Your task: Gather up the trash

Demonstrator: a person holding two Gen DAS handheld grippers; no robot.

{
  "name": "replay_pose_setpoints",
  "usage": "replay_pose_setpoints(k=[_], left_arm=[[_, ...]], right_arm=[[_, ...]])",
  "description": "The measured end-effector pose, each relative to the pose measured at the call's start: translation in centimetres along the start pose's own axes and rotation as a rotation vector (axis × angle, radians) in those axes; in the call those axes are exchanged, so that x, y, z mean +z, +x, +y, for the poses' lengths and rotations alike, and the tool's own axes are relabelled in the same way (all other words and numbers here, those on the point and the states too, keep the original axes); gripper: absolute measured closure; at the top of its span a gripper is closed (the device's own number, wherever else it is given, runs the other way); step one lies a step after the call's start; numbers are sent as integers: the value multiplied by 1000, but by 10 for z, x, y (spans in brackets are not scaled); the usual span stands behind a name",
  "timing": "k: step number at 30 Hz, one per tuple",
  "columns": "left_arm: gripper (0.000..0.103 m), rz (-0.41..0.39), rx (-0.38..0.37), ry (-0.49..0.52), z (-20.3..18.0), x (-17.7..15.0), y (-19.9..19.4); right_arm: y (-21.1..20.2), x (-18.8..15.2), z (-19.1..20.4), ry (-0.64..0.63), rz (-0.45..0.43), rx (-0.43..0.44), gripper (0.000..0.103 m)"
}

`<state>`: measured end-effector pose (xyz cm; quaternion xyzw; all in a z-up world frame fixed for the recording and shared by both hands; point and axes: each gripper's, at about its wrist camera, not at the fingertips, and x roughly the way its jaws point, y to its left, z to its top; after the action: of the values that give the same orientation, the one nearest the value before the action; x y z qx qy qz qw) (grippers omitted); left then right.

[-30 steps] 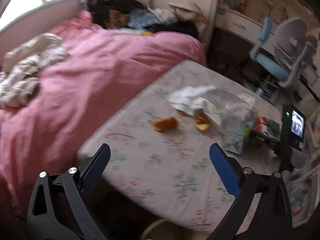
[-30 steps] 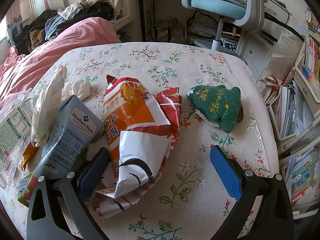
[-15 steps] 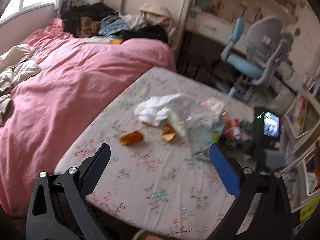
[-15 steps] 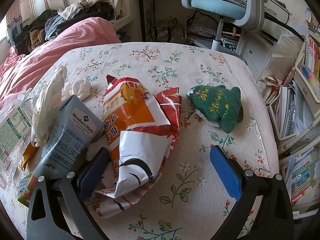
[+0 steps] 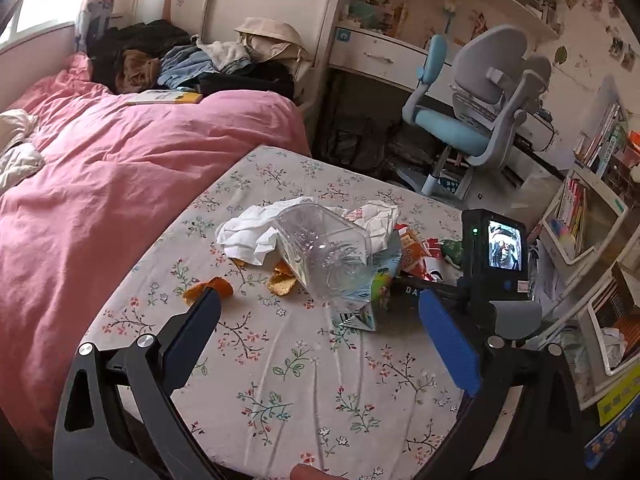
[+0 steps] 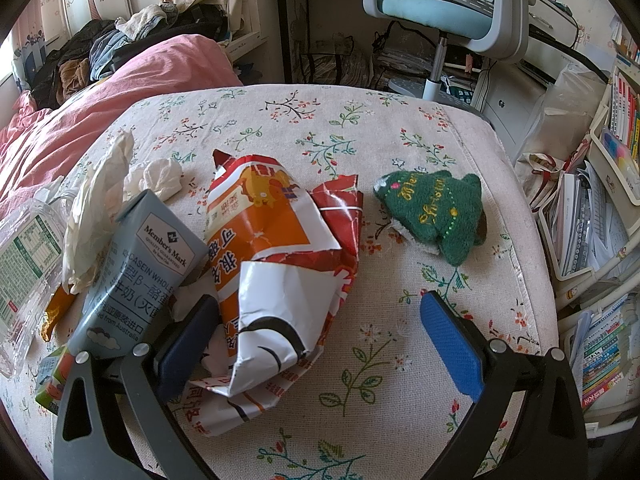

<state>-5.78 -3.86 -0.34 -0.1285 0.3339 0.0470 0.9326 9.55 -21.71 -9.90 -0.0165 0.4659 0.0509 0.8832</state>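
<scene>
Both grippers' fingers spread and empty, the right gripper (image 6: pixel 320 332) straddles the snack bag (image 6: pixel 276 276) on the bed (image 6: pixel 460 360), apparently poised to clamp it, the left gripper (image 5: pixel 320 328) hovering short of the clear bottle (image 5: pixel 324 256).

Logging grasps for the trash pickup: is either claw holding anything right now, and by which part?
Nothing is held. The left claw and right claw are both open; the crumpled orange-and-white snack bag lies ungripped.

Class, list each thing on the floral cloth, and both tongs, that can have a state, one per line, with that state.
Left tongs: open, empty.
Right tongs: open, empty, over the snack bag.
Snack bag: torn open, crumpled, lying flat.
Milk carton: lying on its side.
Clear plastic jar: tipped over, looks empty.
Tissues: crumpled.
Green knitted tree: lying flat.
</scene>
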Motion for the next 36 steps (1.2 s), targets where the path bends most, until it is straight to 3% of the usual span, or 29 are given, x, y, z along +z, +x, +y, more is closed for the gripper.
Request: replay_pose_setpoints(k=[22,25,36], left_arm=[[7,-36,-36,-25,5,-6,-5],[7,-10,-59,-46,10,-4,-2],[7,-16,-2,-56,14,-3,-9]], right_arm=[[1,0,0,0,0,0,7],[1,1,1,0,0,0,7],[1,1,1,0,0,-1,7]])
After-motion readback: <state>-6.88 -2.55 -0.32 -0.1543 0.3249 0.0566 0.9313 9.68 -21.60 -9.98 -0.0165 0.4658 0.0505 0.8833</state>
